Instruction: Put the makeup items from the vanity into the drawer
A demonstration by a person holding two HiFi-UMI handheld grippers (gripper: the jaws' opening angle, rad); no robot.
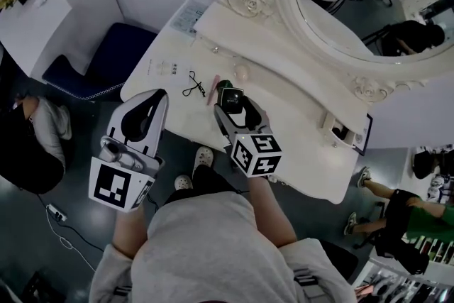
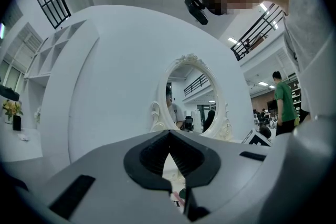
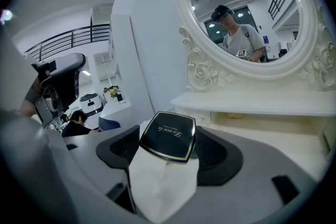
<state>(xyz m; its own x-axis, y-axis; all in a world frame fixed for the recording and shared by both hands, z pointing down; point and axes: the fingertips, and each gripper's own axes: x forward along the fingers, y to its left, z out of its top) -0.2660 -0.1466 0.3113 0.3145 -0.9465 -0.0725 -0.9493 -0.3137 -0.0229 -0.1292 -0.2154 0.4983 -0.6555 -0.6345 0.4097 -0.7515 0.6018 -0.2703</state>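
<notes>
The compact [image 3: 169, 136] is a flat, nearly square case with rounded corners, a glossy black lid, a thin gold rim and pale script across the top. It has no clear long axis. Its lid tilts up and back toward the near side, and one corner points at the mirror [image 1: 340, 3]. The right gripper [image 1: 230, 101] pinches it by two opposite edges between dark ribbed pads, over the near edge of the cream surface [image 1: 298, 131].

Just left of it on that surface lie a slim pink stick [image 1: 211, 89] and a black looped wire tool [image 1: 194, 85]. A small round pinkish item [image 1: 241, 72] sits farther back. The mirror's oval frame is white, carved with roses and scrolls.

The left gripper [image 1: 157, 99] hangs off the surface's left end, its jaws pressed together on nothing.
</notes>
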